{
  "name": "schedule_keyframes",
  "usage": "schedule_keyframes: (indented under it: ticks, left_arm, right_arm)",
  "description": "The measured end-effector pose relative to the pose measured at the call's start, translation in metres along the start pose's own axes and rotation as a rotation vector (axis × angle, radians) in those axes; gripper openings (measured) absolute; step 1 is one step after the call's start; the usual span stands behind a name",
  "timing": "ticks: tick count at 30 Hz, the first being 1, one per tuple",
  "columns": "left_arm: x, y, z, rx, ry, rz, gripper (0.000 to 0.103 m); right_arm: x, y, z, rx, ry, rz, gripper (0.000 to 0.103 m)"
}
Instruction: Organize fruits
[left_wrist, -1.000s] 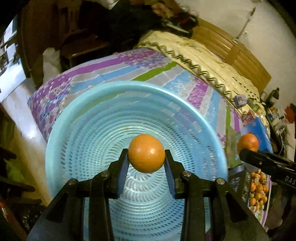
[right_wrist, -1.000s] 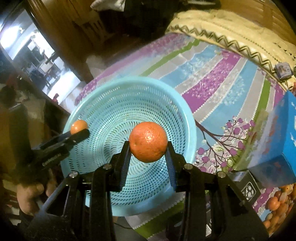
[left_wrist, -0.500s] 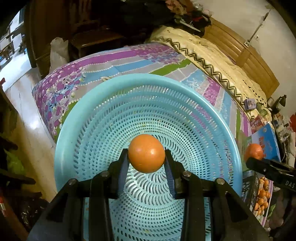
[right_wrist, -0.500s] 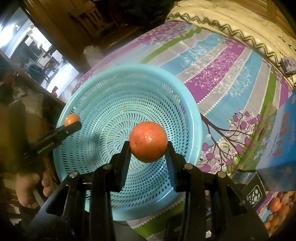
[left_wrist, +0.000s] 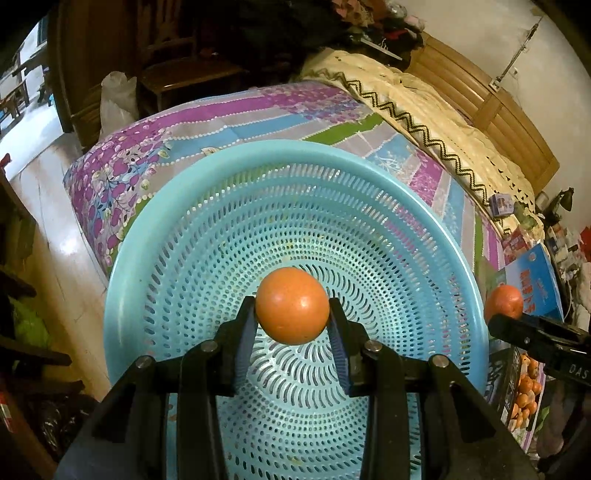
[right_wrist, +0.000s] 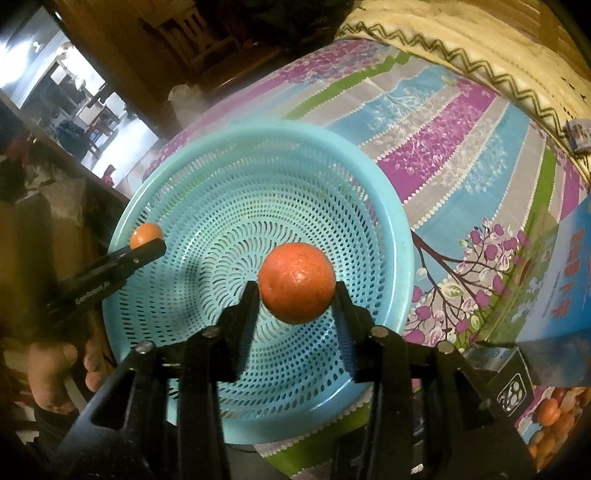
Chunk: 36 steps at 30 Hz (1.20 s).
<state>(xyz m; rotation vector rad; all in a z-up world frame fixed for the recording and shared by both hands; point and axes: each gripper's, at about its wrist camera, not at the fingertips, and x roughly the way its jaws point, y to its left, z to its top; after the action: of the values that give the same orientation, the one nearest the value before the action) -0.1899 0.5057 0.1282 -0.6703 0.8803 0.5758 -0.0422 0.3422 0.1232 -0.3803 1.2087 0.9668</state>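
Left gripper (left_wrist: 291, 325) clenched on orange (left_wrist: 291, 304) | right gripper (right_wrist: 295, 295) clenched on second orange (right_wrist: 296, 282) | both lowered nearer over empty blue basket (left_wrist: 155, 236) on bed since a second ago | release judged next.

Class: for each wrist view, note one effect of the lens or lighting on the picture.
Left wrist view: fisheye bends the blue basket rim and the bed's edges; corners go black. Right wrist view: small glare spots on the orange; the bright doorway at upper left washes out; the hand is soft.
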Motion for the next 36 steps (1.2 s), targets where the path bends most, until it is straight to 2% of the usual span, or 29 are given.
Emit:
schedule_keyframes:
  ticks: [2,4,8,10,12,15,19,21,23,28,31,34,36]
  left_arm:
    - [0.001,0.001,-0.001,-0.009,0.006,0.0,0.042]
    - [0.001,0.002,-0.001,-0.016,0.0,-0.001,0.049]
    - [-0.004,0.005,-0.002,-0.038,-0.033,-0.01,0.049]
    - [-0.015,0.014,-0.003,-0.074,-0.103,-0.025,0.049]
    - [-0.026,0.03,-0.007,-0.139,-0.169,-0.021,0.049]
    - [-0.037,0.057,-0.014,-0.219,-0.223,0.01,0.049]
    - [-0.048,0.086,-0.02,-0.315,-0.277,0.046,0.049]
    - [-0.05,0.093,-0.022,-0.337,-0.29,0.04,0.049]
    - [-0.051,0.095,-0.023,-0.342,-0.299,0.041,0.049]
    - [-0.055,0.097,-0.025,-0.369,-0.336,0.03,0.049]
    - [-0.056,0.097,-0.025,-0.377,-0.343,0.026,0.049]
    - [-0.057,0.098,-0.024,-0.381,-0.331,0.021,0.049]
    - [-0.059,0.1,-0.025,-0.391,-0.332,0.018,0.049]
  right_arm:
    - [-0.005,0.002,0.0,0.001,-0.032,-0.017,0.083]
    - [-0.01,0.002,0.002,0.007,-0.062,-0.029,0.082]
    - [-0.021,0.01,0.002,-0.017,-0.162,-0.103,0.082]
    - [-0.022,0.026,-0.008,-0.039,-0.243,-0.083,0.082]
    - [-0.014,0.052,-0.023,-0.114,-0.308,-0.046,0.082]
    - [0.003,0.082,-0.036,-0.203,-0.361,-0.016,0.082]
    - [0.019,0.102,-0.032,-0.284,-0.385,-0.031,0.082]
    - [0.024,0.097,-0.024,-0.258,-0.341,-0.036,0.082]
    - [0.025,0.087,-0.023,-0.205,-0.289,-0.043,0.082]
    - [0.035,0.075,-0.039,-0.176,-0.266,-0.063,0.082]
    - [0.036,0.08,-0.035,-0.207,-0.336,0.009,0.082]
    - [0.048,0.08,-0.035,-0.236,-0.327,0.0,0.083]
    - [0.05,0.073,-0.04,-0.218,-0.292,-0.05,0.081]
